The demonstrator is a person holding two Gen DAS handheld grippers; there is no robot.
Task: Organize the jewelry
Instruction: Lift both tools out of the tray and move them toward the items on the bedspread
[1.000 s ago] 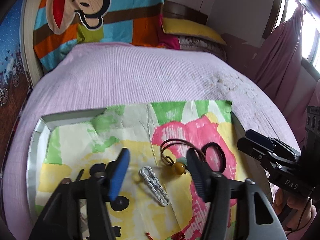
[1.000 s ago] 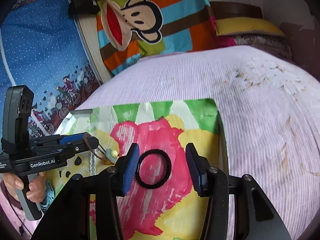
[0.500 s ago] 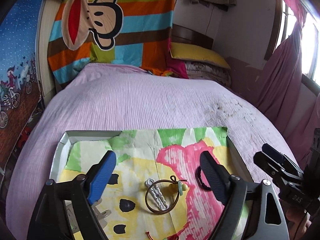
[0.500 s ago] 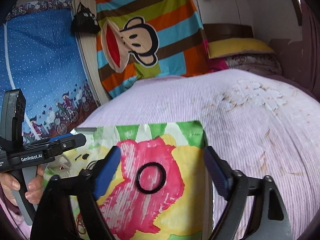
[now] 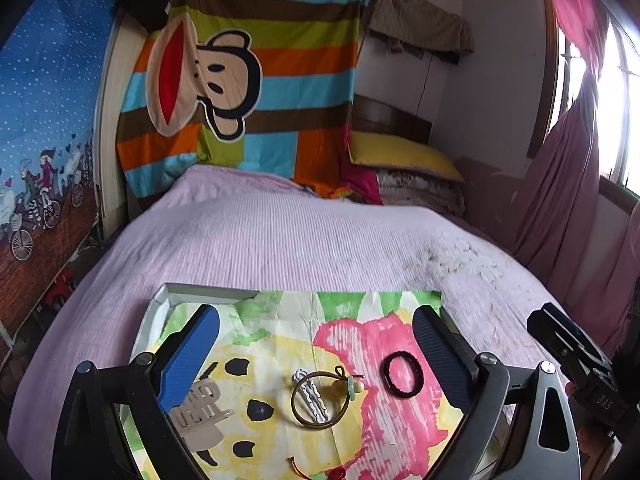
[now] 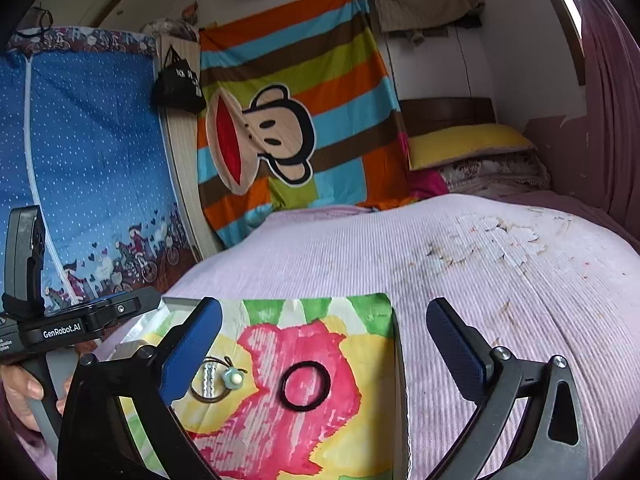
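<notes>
Lying in a shallow tray [image 5: 154, 312] lined with painted paper, on a lilac bedspread [image 5: 280, 240]: black hair tie [image 5: 403, 373] on the pink patch; brown elastic loop with bead [image 5: 320, 400] draped over a white hair clip [image 5: 312, 398], well left of it. Left gripper [image 5: 316, 356] and right gripper [image 6: 324, 344] held above, jaws just spread wide, gripping nothing.

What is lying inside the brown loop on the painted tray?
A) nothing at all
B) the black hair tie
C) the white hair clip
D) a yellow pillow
C: the white hair clip lies across the middle of the brown loop, while the black hair tie sits apart on the pink patch of the tray.
</notes>
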